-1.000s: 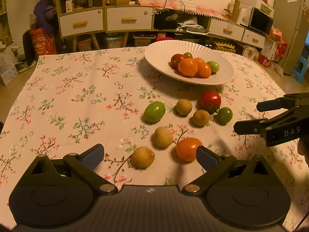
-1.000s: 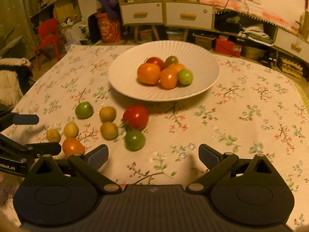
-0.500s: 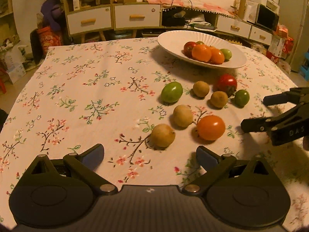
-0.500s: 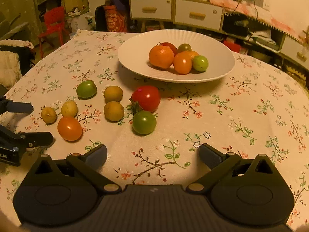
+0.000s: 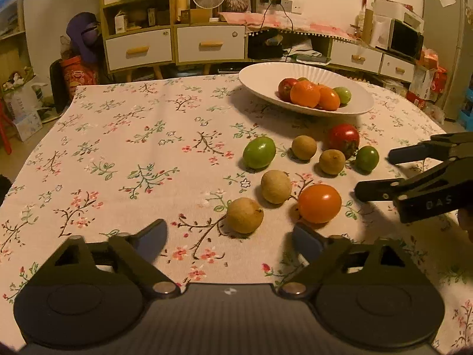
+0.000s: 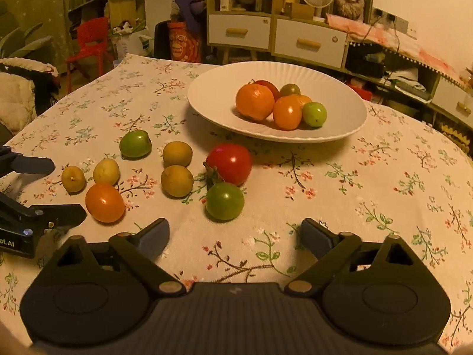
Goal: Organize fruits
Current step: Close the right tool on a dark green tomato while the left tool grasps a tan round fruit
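Note:
A white plate point(image 5: 266, 84) point(image 6: 212, 103) holds several fruits: oranges, a red one and green ones. In front of it, loose on the flowered cloth, lie a red tomato point(image 6: 230, 163), a green tomato point(image 6: 224, 200), an orange tomato point(image 5: 319, 203) point(image 6: 105, 202), a green fruit point(image 5: 259, 152) point(image 6: 135, 143) and several brown round fruits, one point(image 5: 244, 215) nearest the left gripper. My left gripper point(image 5: 229, 241) is open and empty just short of the brown fruit. My right gripper point(image 6: 235, 238) is open and empty just short of the green tomato.
The table has a flowered cloth point(image 5: 133, 153). Behind it stand white drawer cabinets point(image 5: 174, 44), shelves, a fan and clutter. A red chair point(image 6: 91, 44) stands at the left. The right gripper shows at the right edge of the left wrist view point(image 5: 393, 174).
Both grippers have moved lower and closer to the loose fruits. The fruits have not moved. Both stay open.

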Demonstrator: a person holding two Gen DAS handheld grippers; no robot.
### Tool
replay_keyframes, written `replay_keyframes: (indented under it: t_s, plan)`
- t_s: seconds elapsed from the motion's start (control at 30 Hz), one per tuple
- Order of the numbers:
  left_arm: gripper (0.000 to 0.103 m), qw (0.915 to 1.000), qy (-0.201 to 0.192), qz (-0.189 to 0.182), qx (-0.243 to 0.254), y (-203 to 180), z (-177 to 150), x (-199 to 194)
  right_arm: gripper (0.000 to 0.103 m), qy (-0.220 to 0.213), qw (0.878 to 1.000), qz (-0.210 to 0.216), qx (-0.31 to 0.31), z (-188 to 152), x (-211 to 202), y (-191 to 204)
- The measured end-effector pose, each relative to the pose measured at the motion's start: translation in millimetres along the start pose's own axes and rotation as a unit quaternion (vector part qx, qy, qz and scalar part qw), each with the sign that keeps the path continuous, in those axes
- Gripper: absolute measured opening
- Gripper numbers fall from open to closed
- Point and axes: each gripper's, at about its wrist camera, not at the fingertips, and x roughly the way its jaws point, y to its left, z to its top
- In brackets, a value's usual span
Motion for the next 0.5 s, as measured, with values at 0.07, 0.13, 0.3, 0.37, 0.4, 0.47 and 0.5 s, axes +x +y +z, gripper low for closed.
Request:
replay_keyframes:
  t_s: [0.07,0.13,0.3,0.37,0.4,0.47,0.5]
  plan:
    - [0.069,1.0000,-0.001,-0.003,0.000,-1.2,1.3,-0.8,0.083,-0.001,1.000,0.003,-0.002,1.6,0.2,1.6]
    - [0.064,1.0000,-0.002,-0.006,-0.002,-1.8,2.5,-1.3,0.077,-0.002,1.000,0.006,-0.004,3.0,0.1,2.6]
    - [0.048,0.9999,-0.003,-0.015,-0.005,-3.0,3.9,-2.0,0.060,-0.003,1.000,0.013,0.000,7.0,-0.5,1.7]
    - [0.044,0.9998,-0.003,-0.018,-0.005,-3.5,4.4,-2.0,0.056,-0.003,1.000,0.014,0.001,8.3,-0.7,1.1]
    - [0.042,0.9998,-0.003,-0.019,-0.005,-4.1,4.6,-2.1,0.055,-0.003,1.000,0.015,0.002,8.5,-0.5,0.4]
    - [0.039,0.9998,-0.003,-0.020,-0.004,-4.8,4.6,-2.4,0.050,-0.004,1.000,0.015,0.004,9.5,-0.7,-0.5]
    - [0.037,0.9998,-0.003,-0.021,-0.003,-5.1,4.7,-1.7,0.048,-0.003,1.000,0.015,0.005,10.2,-0.1,-1.1]
